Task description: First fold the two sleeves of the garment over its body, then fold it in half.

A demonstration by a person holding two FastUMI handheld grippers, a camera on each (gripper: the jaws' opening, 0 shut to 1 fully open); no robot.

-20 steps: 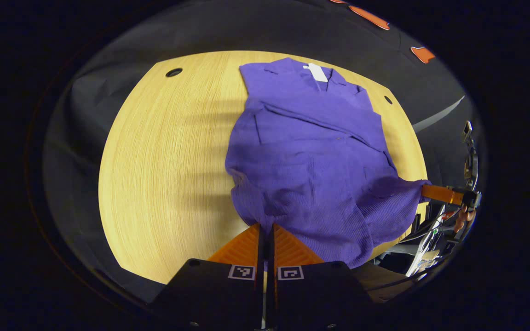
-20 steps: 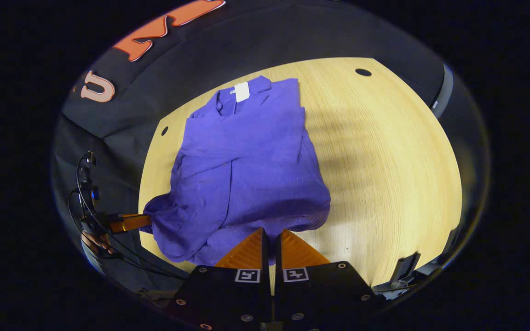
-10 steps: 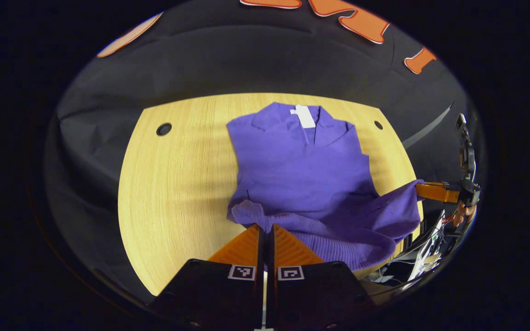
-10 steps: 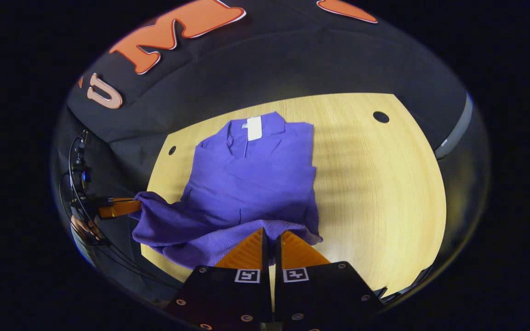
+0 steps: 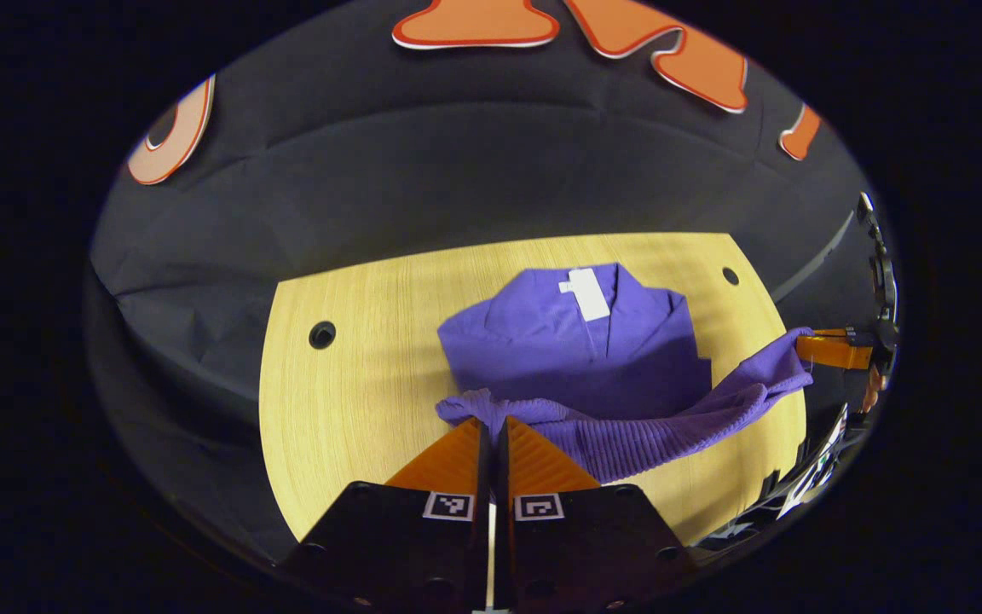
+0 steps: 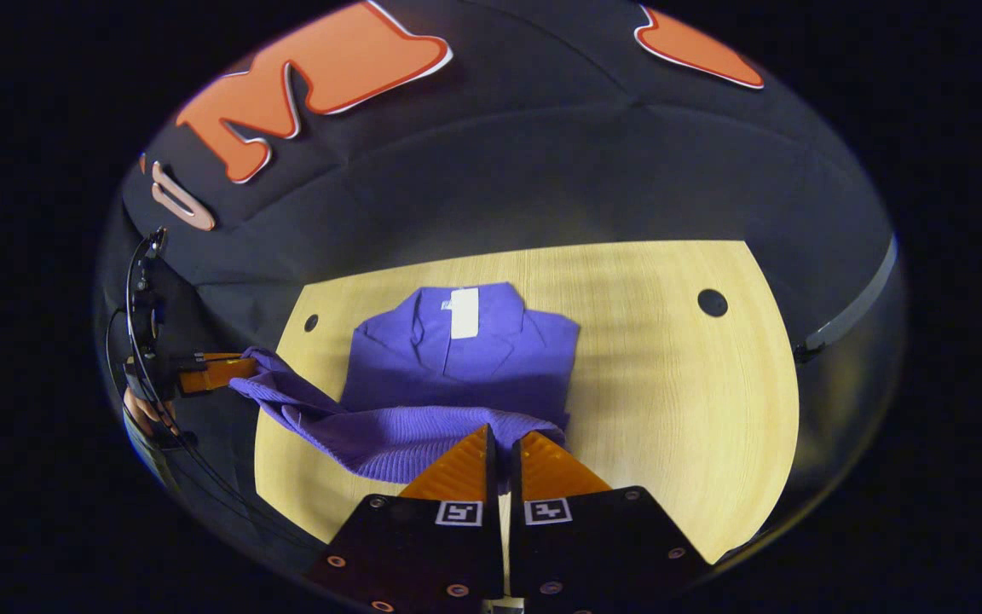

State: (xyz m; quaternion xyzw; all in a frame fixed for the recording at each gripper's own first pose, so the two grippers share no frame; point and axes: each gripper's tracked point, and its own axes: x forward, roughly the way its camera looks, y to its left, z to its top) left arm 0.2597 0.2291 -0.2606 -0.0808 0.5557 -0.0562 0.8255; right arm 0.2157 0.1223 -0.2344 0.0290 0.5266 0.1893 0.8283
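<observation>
Fingers of left gripper point(image 5: 492, 425) pressed together on purple garment point(image 5: 576, 341) hem, lifted off wooden table point(image 5: 346, 401); right gripper point(image 6: 504, 439) likewise pinching hem's other corner. Beyond fingertips, collar flat on table, white label point(image 6: 464, 312) unreadable. Round holes in tabletop; black cloth wall point(image 6: 542, 170) behind.
</observation>
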